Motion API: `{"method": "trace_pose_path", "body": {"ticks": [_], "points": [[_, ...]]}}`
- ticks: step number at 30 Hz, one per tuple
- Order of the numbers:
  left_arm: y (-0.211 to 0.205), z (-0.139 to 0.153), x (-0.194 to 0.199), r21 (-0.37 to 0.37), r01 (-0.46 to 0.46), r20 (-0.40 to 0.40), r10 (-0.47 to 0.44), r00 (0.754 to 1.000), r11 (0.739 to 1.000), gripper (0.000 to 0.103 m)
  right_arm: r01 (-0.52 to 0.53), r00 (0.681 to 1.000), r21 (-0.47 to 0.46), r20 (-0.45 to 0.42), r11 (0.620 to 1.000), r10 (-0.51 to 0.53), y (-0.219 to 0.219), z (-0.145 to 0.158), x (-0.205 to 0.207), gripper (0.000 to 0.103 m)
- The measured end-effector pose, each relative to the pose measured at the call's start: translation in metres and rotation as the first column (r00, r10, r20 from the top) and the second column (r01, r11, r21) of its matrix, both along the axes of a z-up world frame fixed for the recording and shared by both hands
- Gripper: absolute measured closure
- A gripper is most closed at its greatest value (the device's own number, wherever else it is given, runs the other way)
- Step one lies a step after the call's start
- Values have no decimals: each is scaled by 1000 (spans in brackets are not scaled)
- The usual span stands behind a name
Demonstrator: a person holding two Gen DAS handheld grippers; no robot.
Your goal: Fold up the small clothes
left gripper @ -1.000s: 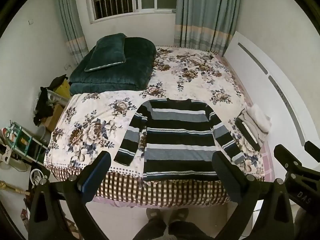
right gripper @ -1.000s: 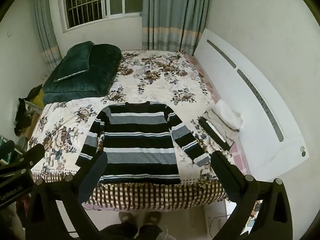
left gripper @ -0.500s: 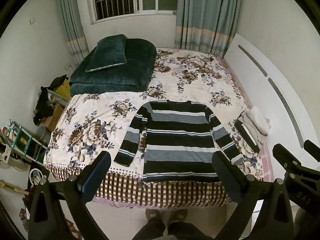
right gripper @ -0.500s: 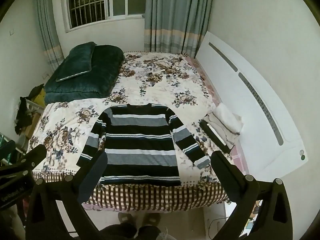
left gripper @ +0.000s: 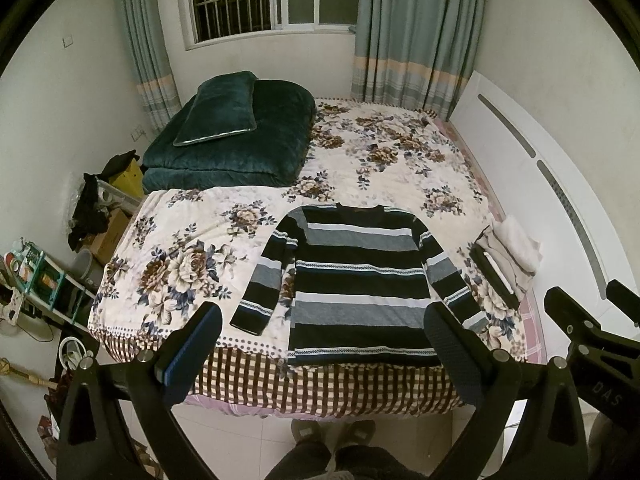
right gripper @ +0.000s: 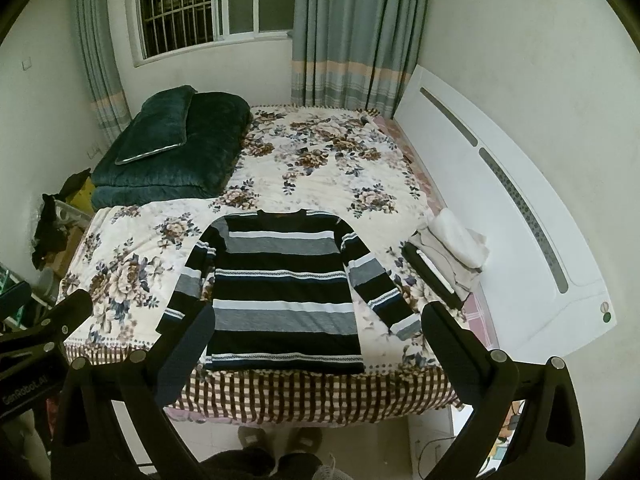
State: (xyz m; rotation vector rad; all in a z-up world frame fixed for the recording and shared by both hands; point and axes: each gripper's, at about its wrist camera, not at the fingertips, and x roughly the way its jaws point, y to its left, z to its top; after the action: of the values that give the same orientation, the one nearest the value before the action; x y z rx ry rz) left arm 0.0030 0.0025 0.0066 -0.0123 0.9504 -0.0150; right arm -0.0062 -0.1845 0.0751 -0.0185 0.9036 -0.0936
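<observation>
The striped sweater [left gripper: 360, 280] lies flat and face up at the near edge of the bed [left gripper: 400, 168], sleeves angled out, likely spread so it is ready for folding. Beyond its right sleeve sits a small pile of folded clothes [left gripper: 508, 256]. The left hand-held gripper [left gripper: 320, 340] and right hand-held gripper [right gripper: 316, 336] both hang released above the sweater's hem, holding nothing. The sweater's back is hidden.

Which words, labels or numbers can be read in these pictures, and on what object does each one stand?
"GenRobot.AI": on the black body of the left tongs, seen in the right wrist view.
"DAS": on the black body of the right tongs, seen in the left wrist view, possibly only part of a word.
Items on the green shelf: too small to read.
</observation>
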Motion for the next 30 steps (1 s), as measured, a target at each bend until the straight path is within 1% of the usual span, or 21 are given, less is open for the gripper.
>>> {"method": "trace_pose_path", "body": {"ticks": [16, 18, 30], "points": [[1, 0, -1, -4, 0, 5, 0, 1000, 1000, 0, -2, 1000, -2, 5, 1000, 2, -1, -1, -2, 0], [0, 5, 2, -2, 0, 6, 0, 1000, 1000, 0, -2, 1000, -1, 5, 1000, 2, -1, -1, -2, 0], [1, 8, 2, -4, -1, 7, 1, 1000, 1000, 0, -3, 1000, 0, 7, 1000, 3, -1, -2, -2, 0]]}}
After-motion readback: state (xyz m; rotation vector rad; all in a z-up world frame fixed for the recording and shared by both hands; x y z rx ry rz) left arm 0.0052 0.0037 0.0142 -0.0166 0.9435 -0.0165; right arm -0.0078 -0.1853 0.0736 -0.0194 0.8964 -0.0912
